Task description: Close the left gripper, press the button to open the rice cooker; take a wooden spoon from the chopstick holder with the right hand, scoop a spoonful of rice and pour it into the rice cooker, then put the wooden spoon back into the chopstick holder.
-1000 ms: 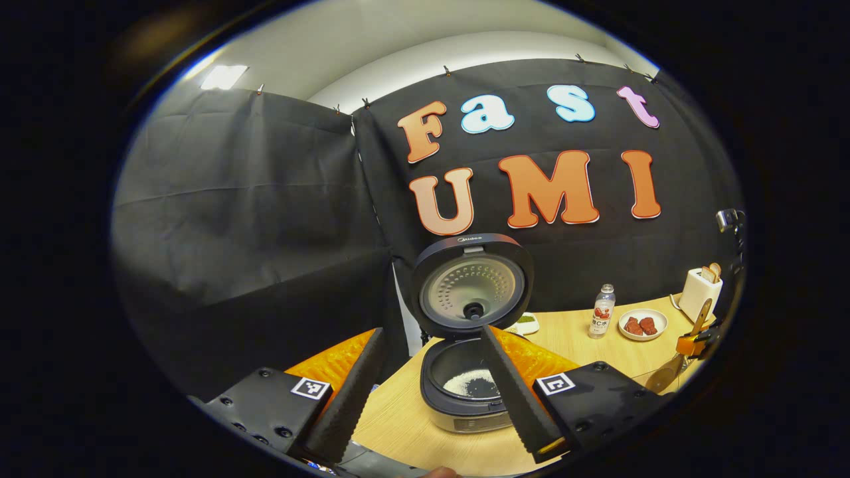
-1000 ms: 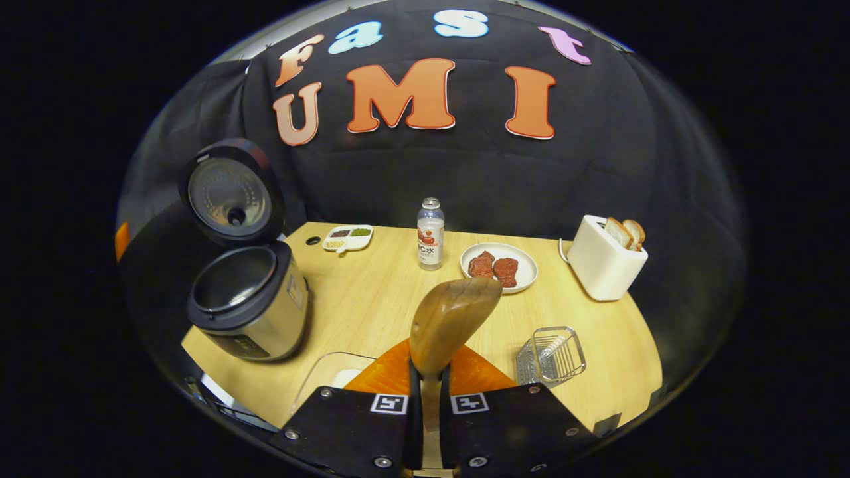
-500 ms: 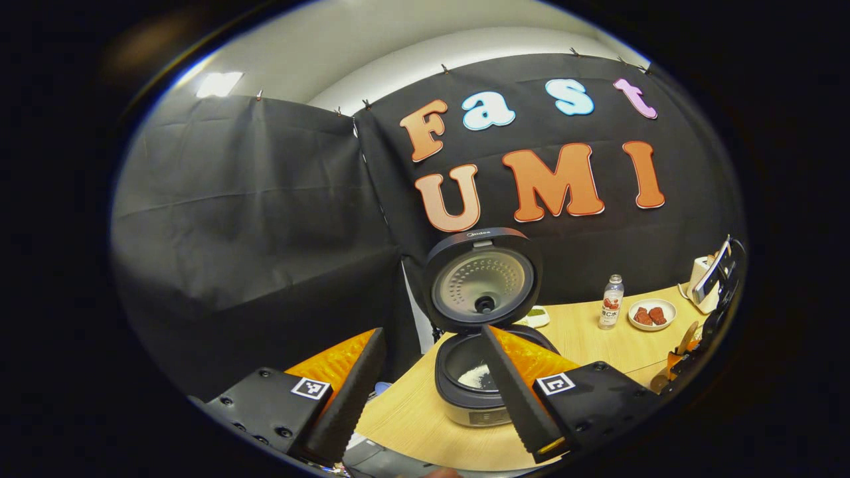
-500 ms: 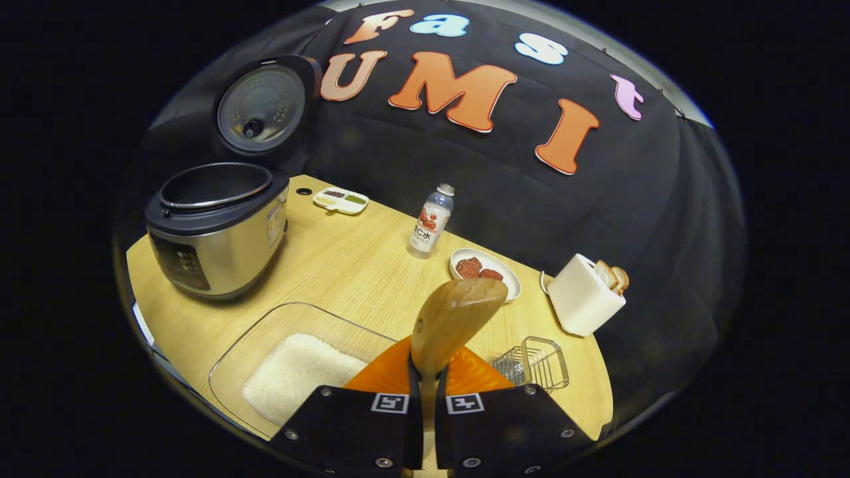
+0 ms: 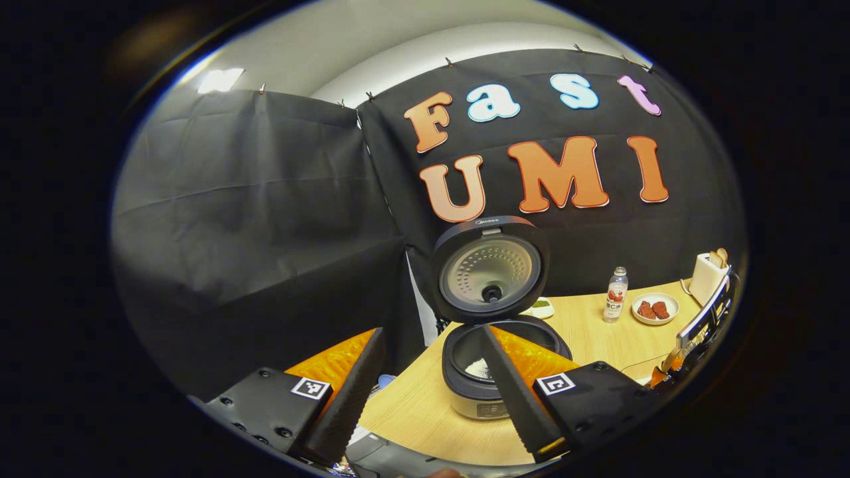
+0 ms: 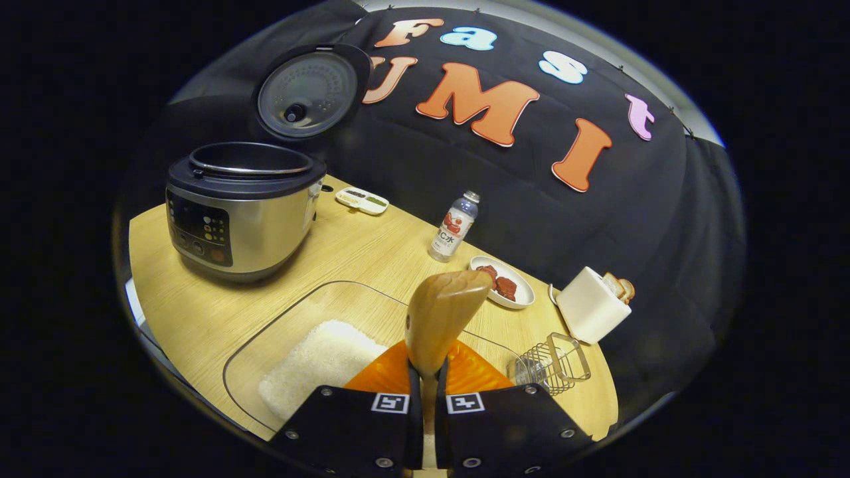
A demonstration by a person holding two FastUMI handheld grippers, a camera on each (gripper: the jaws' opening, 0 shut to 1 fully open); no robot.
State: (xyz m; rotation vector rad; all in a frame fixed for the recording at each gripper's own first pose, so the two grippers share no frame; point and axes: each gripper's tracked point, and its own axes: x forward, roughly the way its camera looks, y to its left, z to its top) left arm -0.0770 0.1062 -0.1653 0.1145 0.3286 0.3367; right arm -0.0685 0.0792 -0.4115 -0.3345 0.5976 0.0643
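Observation:
The rice cooker [image 6: 242, 212] stands open at the table's left, its lid [image 6: 309, 93] upright. In the left gripper view the cooker [image 5: 495, 372] holds a little white rice [image 5: 478, 366] in its pot. My left gripper [image 5: 431, 332] hovers open in front of it, holding nothing. My right gripper [image 6: 425, 375] is shut on the handle of the wooden spoon [image 6: 439, 318], whose bowl sticks up ahead of the fingers. It hangs over the near end of a glass dish [image 6: 265, 332] holding a heap of rice [image 6: 322, 362]. The wire chopstick holder [image 6: 554, 362] lies to its right.
On the wooden table [image 6: 372, 259] stand a small bottle [image 6: 455, 226], a plate of red meat [image 6: 503, 289], a white toaster [image 6: 591, 309] with bread and a small divided tray [image 6: 362, 199]. The right gripper's body [image 5: 697, 328] shows at the far right of the left gripper view.
My right gripper, still holding the spoon, has swung toward the glass rice dish, which now lies just below it. The left gripper has drifted slightly back from the cooker, still open.

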